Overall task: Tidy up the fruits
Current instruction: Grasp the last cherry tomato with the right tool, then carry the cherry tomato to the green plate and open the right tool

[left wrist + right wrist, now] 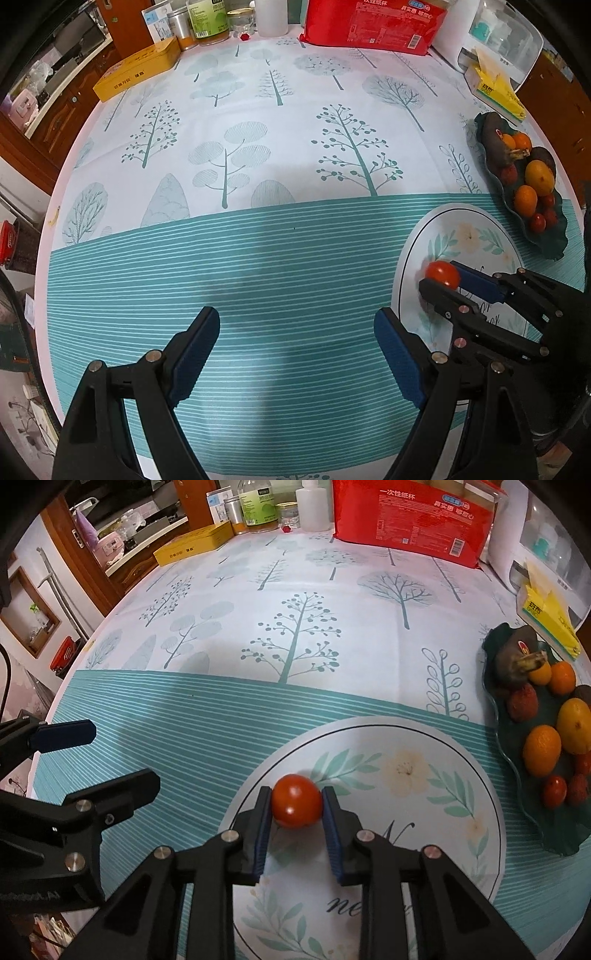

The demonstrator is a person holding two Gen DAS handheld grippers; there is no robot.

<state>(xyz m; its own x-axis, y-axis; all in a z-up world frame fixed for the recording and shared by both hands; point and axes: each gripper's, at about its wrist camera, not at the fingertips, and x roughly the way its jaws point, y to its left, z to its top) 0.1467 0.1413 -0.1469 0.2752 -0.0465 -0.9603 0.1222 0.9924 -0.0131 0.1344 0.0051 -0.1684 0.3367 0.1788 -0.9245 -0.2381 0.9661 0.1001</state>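
Right wrist view: the right gripper (296,805) clenched a cherry tomato (296,801) low over the white floral plate (436,738).

The blue pads pressed the tomato's two flanks, and it sat inside the plate's black ring, left of centre, probably so it would be set down there apart from the mixed fruit; whether it touched the plate could not be told. The dark green leaf dish (495,657) with oranges, lychees and more small tomatoes lay just beside the plate's right rim, so room on that side was tight. The left gripper (295,354) hung released, jaws wide and empty, over the striped tablecloth (258,266) left of the plate, where open cloth ran clear to the boxes and red packet (413,517) at the far edge.
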